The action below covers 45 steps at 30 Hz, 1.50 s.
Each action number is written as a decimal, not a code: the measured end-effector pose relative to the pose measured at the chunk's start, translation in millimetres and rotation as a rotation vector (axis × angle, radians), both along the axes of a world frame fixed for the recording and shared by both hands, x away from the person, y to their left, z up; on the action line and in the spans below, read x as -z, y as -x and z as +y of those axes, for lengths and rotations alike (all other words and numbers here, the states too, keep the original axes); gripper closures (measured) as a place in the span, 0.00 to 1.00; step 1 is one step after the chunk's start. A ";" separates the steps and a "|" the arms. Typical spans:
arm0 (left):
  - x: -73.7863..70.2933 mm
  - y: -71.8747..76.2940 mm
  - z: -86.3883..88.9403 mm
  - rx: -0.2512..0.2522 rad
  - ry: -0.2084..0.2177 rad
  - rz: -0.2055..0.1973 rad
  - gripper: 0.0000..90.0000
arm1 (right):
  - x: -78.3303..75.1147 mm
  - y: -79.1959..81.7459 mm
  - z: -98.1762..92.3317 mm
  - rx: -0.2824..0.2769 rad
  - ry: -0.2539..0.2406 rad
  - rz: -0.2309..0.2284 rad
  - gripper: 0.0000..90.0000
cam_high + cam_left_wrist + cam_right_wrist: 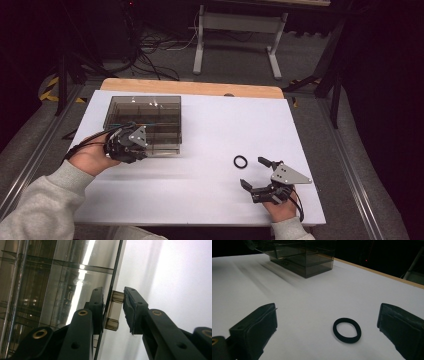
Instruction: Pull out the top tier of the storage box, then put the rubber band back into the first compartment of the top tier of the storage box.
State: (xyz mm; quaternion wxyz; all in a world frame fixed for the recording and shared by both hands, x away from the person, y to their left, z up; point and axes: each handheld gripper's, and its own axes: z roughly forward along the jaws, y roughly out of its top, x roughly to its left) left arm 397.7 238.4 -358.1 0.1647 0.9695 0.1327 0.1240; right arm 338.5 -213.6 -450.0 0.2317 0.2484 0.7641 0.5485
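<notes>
I take the smoky clear organiser box (pixel 145 125) as my landmark: it sits on the white bench (pixel 210 195) toward the far left corner, and everything else I place from it. It looks to me like thin, rigid plastic, with inner dividers marking off compartments, so I judge it light, stiff and slick, likely to skid on the bench or crack if I squeeze a bare wall too hard. My left claw (pixel 142 139) is at the box's near right corner, and in the left gripper view (pixel 113 311) its jaws straddle the box's edge, one inside the wall and one outside against a small protruding tab (pixel 115 312); they stand narrowly spaced around that tab, apparently pinching it, though I cannot be sure the outer pad is pressing fully. That tab seems the sensible hold, since it gives the pads flat faces rather than a slippery sheet. Well to the right of the box and nearer to me lies the black ring (pixel 240 161), flat on the bench, looking like a soft elastic band: very light, limp, easy to deform. My right claw (pixel 254 172) sits just nearside of it, jaws spread wide with nothing between the pads; in the right gripper view (pixel 325 322) the ring (pixel 347 330) rests between and ahead of them. I would nip one side of its loop.
</notes>
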 end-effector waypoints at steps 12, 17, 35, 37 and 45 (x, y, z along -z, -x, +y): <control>-17.2 11.6 3.2 -0.054 0.243 -0.062 0.39 | -0.3 0.1 -0.2 0.000 0.000 -0.003 0.03; -21.4 19.7 -6.4 -0.095 0.417 -0.082 0.16 | -0.4 0.6 -0.3 0.005 -0.006 -0.006 0.03; -22.5 32.3 -37.7 -0.099 0.626 -0.131 0.01 | -1.4 1.0 -0.8 0.006 0.001 0.003 0.04; -21.8 32.9 -41.4 -0.101 0.635 -0.137 0.02 | -1.4 0.9 -0.8 0.004 -0.001 0.003 0.04; -15.4 29.3 -61.7 -0.114 0.688 -0.096 0.08 | -1.7 1.1 -1.5 0.006 -0.001 0.006 0.04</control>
